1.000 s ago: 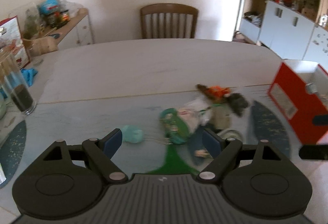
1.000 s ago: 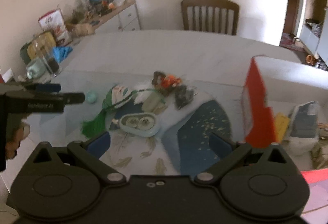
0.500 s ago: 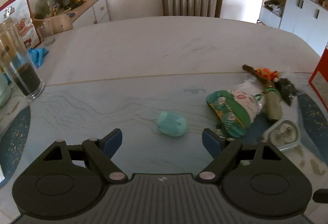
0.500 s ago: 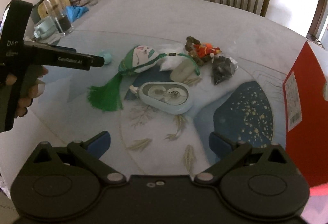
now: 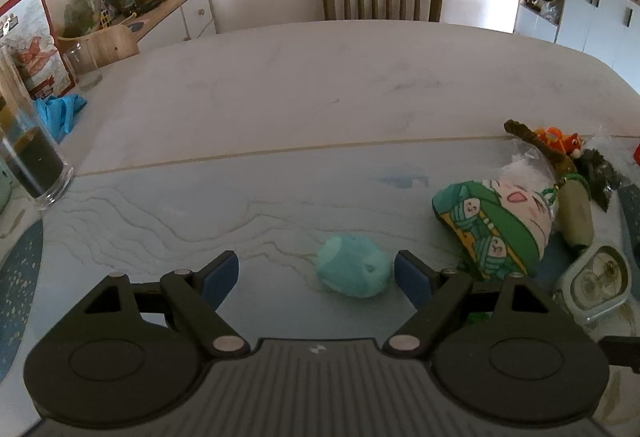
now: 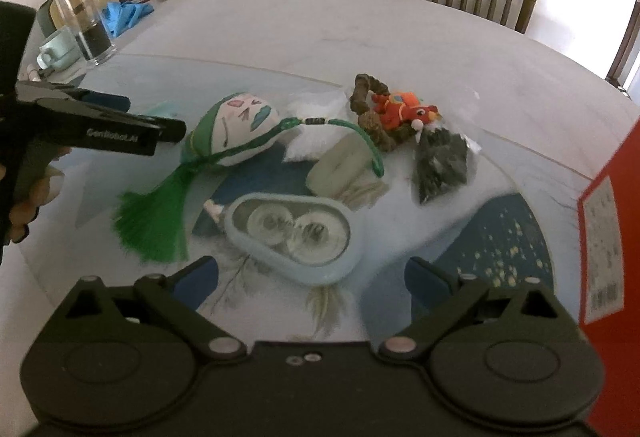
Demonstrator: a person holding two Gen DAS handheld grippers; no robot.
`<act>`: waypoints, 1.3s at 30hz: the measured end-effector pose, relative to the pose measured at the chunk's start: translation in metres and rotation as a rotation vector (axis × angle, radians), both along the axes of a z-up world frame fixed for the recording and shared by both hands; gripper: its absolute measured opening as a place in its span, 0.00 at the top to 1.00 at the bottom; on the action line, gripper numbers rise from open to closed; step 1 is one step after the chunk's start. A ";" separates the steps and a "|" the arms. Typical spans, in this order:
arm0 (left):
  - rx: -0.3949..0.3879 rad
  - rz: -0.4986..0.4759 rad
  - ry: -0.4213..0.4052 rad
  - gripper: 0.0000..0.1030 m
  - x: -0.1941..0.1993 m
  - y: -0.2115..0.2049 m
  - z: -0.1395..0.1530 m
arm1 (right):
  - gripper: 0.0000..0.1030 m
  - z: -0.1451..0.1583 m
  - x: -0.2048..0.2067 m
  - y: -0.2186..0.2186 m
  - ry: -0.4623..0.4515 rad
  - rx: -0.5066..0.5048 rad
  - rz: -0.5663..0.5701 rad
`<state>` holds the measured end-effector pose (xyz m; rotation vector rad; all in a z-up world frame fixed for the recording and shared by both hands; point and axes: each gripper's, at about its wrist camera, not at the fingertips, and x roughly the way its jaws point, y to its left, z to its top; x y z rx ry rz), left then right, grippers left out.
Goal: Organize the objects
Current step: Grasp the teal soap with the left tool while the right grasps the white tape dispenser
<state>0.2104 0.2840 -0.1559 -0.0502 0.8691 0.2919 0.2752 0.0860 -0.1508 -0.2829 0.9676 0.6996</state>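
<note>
Teal and soft-looking, the small plush blob (image 5: 354,271) lies low in the left wrist frame, between the spread fingers of the left tool (image 5: 316,275) but hard against the right pad (image 5: 410,277). Closing off-centre could roll it aside or pinch only an edge. Just right of it the green-hooded plush face (image 5: 492,225) could be snagged. The right tool (image 6: 310,279) also stands apart, empty, its fingers flanking the near end of the pale blue case (image 6: 292,233); beyond, the green tassel (image 6: 154,217) might drag along. A red box (image 6: 604,237) waits at right edge.
</note>
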 end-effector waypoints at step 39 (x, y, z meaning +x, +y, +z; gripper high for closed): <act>-0.051 -0.052 -0.001 0.63 -0.004 -0.024 0.009 | 0.25 -0.002 -0.007 0.007 -0.086 -0.003 0.056</act>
